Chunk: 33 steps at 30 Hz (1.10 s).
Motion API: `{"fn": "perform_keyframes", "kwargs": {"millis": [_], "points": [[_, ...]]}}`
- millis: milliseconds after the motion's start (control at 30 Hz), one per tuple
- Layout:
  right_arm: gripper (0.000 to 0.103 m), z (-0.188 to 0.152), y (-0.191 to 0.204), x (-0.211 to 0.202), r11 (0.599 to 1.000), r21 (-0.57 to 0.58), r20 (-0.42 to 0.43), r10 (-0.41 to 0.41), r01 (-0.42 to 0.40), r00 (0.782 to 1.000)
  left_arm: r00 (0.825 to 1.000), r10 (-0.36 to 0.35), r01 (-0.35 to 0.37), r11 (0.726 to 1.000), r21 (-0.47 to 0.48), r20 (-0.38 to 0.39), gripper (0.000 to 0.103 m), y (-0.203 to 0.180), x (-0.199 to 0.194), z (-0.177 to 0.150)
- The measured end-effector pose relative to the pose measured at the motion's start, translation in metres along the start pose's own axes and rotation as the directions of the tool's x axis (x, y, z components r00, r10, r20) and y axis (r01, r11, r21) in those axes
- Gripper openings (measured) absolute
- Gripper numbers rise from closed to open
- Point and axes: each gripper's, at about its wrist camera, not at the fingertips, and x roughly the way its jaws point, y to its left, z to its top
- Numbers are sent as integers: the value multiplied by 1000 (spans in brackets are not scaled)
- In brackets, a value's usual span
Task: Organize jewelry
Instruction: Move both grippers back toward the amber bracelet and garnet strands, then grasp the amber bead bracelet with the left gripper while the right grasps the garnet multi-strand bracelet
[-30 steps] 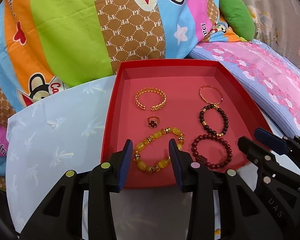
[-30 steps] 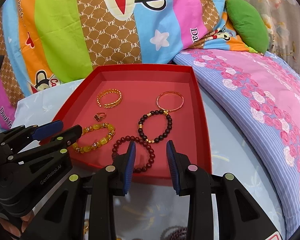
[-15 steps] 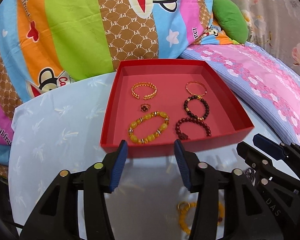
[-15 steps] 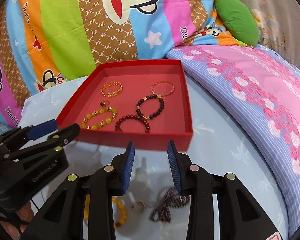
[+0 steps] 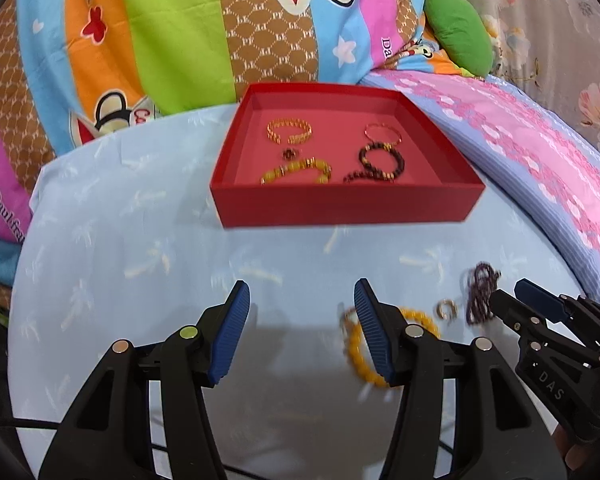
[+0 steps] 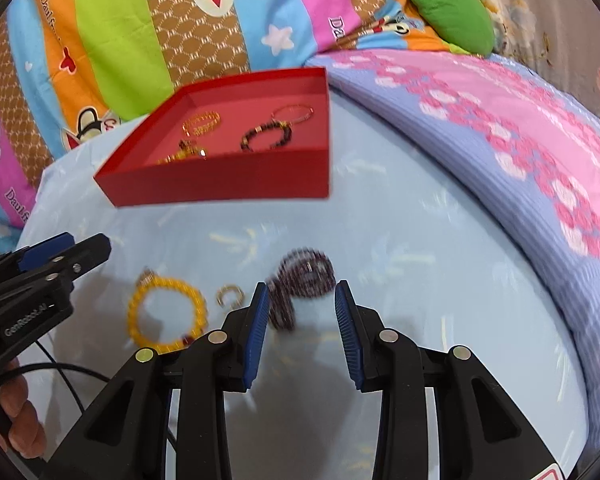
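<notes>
With the red box (image 5: 346, 204) as landmark, I hold both grippers, left (image 5: 302, 330) just opened wider and right (image 6: 300, 330) parted, empty, over loose bracelets (image 6: 166, 314) nearer me, ready for pickup.

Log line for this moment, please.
left gripper: open, empty | right gripper: open, empty | yellow bracelet, ring, dark beads: outside red box

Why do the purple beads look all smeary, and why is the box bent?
Right wrist view: the purple beads smear from motion blur; the red box edges blur too. Left wrist view: the yellow bracelet is smeared; the fisheye lens bends everything near the edges.
</notes>
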Motion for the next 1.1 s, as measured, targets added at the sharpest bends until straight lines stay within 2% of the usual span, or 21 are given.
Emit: {"fn": "perform_keyframes", "kwargs": {"millis": [133,233,633,767,833,900,1100], "points": [[35,-7,-5,2,1000,11,-12,-3,3,1000,1000,-16,16,1000,-23,-9,52,-1,-1,-10],[44,-8,-8,3,1000,21,-6,-4,4,1000,999,-33,33,999,-42,-17,53,-3,-1,-15],[44,-1,3,19,1000,16,-24,17,-17,1000,999,-30,28,998,-54,-46,54,0,7,-24],[36,-1,6,22,1000,6,-22,0,0,1000,998,-35,32,998,-49,-55,54,-2,9,-26],[18,-1,5,22,1000,-2,-20,-18,18,1000,997,-41,38,998,-44,-59,54,-4,10,-27],[11,0,2,21,1000,2,-20,-23,24,1000,997,-48,45,998,-40,-63,54,-6,12,-27],[9,0,-5,20,1000,22,-20,-18,18,1000,996,-61,60,998,-13,-69,53,-16,17,-26]]}}
